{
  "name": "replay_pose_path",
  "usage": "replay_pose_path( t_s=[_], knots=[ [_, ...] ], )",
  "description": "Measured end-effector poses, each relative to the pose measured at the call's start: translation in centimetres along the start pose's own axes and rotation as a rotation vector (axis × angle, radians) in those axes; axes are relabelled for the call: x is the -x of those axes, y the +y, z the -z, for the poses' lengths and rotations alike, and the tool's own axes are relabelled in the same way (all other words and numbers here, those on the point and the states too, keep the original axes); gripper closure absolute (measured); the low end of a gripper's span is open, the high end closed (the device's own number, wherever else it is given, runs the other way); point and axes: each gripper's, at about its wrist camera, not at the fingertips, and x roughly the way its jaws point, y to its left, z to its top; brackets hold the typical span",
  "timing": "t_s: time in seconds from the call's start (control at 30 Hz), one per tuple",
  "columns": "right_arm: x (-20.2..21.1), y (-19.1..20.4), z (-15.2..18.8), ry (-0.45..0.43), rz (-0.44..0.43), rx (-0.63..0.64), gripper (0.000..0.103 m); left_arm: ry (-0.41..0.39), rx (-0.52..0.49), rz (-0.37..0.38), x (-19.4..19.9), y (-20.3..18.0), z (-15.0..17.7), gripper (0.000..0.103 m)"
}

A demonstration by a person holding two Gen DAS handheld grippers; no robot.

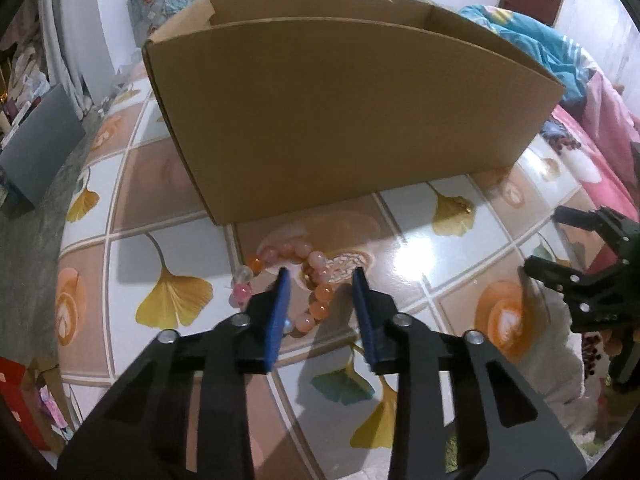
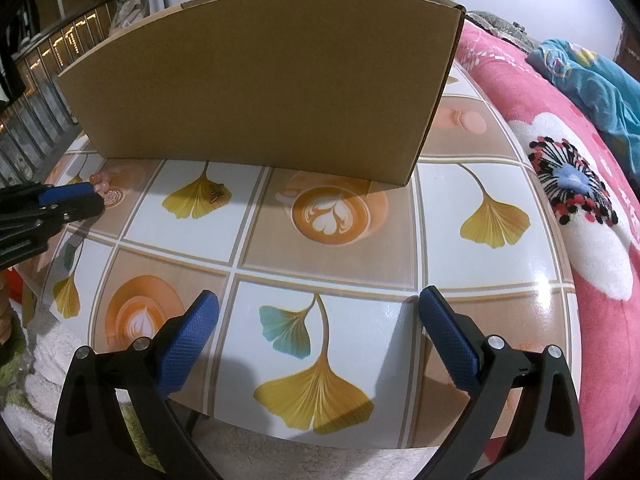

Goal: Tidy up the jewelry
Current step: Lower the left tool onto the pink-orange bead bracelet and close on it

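Note:
A bracelet of pink and orange beads (image 1: 316,292) lies on the patterned table in front of a cardboard box (image 1: 344,112). My left gripper (image 1: 322,274) is open, its blue pads straddling part of the bracelet, low over the table. In the right wrist view the left gripper (image 2: 86,196) shows at the far left by the beads (image 2: 100,182). My right gripper (image 2: 318,304) is open and empty above the table's near edge. It also shows at the right of the left wrist view (image 1: 540,240). A small brown trinket (image 2: 216,193) lies on a printed leaf near the box (image 2: 260,92).
The round table (image 2: 500,280) has a glossy tile print of leaves and coffee cups. A pink flowered blanket (image 2: 580,208) lies to the right, with a teal cloth (image 2: 592,80) behind it. A grey box (image 1: 40,148) stands on the floor at the left.

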Motion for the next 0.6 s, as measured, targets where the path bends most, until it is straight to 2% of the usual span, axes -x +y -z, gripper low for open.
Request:
replay_pose_path(
  t_s=[0.07, 0.17, 0.27, 0.37, 0.47, 0.6],
  knots=[
    [0.0, 0.0, 0.0, -0.001, 0.001, 0.000, 0.006, -0.001, 0.001, -0.011, -0.1, 0.1, -0.2, 0.083],
    [0.0, 0.0, -0.1, -0.002, 0.002, -0.001, 0.006, -0.002, 0.031, 0.015, -0.1, 0.5, -0.2, 0.094],
    [0.2, 0.2, -0.1, 0.002, 0.004, 0.006, 0.007, -0.010, 0.043, 0.037, 0.1, 0.7, -0.1, 0.094],
    [0.3, 0.5, -0.5, 0.016, -0.034, -0.003, 0.007, -0.018, 0.048, 0.054, 0.3, 0.7, 0.2, 0.094],
    [0.9, 0.8, -1.3, -0.027, -0.074, -0.012, 0.007, -0.023, 0.048, 0.070, 0.5, 0.8, 0.7, 0.094],
    [1.6, 2.2, -2.7, -0.104, -0.100, 0.023, 0.018, -0.027, 0.054, 0.090, 0.5, 1.3, 1.0, 0.094]
  ],
)
